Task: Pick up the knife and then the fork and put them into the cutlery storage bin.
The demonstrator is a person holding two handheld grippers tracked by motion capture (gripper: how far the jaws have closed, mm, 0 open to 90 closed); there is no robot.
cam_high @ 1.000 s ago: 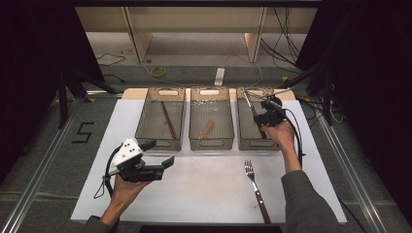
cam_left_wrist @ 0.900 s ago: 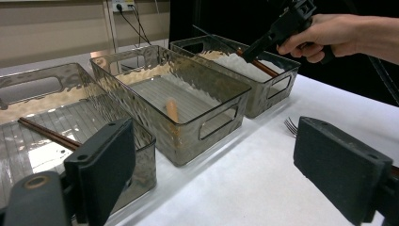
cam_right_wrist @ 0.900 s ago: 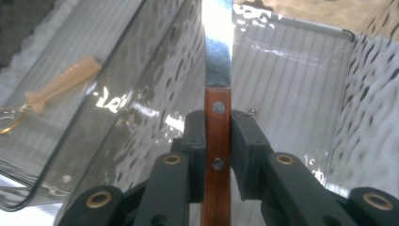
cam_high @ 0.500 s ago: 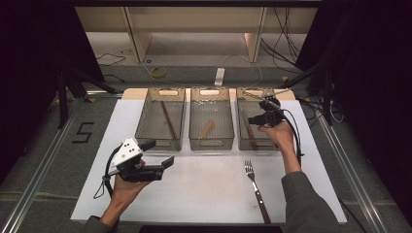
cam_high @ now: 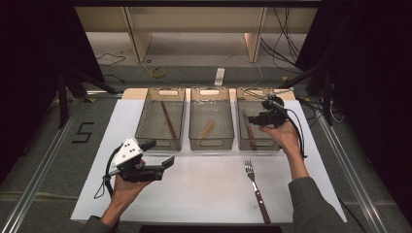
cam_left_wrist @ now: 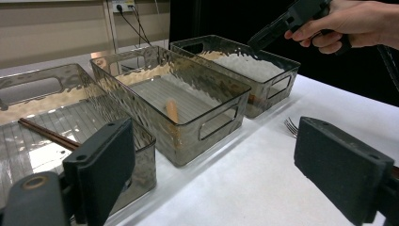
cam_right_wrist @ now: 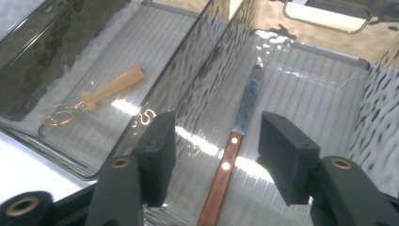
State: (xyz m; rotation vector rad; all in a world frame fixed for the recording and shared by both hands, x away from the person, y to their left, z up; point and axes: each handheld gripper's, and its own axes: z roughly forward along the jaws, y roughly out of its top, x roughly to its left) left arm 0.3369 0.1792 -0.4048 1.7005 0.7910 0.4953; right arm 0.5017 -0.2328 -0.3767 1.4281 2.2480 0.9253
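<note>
Three clear bins stand in a row at the back of the white mat (cam_high: 204, 189). The left bin (cam_high: 145, 131) holds brown chopsticks (cam_high: 168, 120), the middle bin (cam_high: 194, 141) a wooden-handled spoon (cam_high: 207, 128). In the right bin (cam_high: 274, 145) lies a wood-handled knife (cam_right_wrist: 240, 127). My right gripper (cam_right_wrist: 216, 150) hovers open above that knife and touches nothing; it also shows in the high view (cam_high: 250, 119). A fork (cam_high: 256, 191) lies on the mat in front of the right bin. My left gripper (cam_high: 158, 153) is held open over the mat's near left, empty.
The bins' walls rise between the compartments. In the left gripper view the fork's tines (cam_left_wrist: 291, 127) lie just past my right-hand jaw, and the other gripper (cam_left_wrist: 282, 26) hangs over the far bin. Shelving and cables sit beyond the table.
My right gripper has drawn back slightly toward the near side above the right bin and tipped down. The left gripper has stayed put.
</note>
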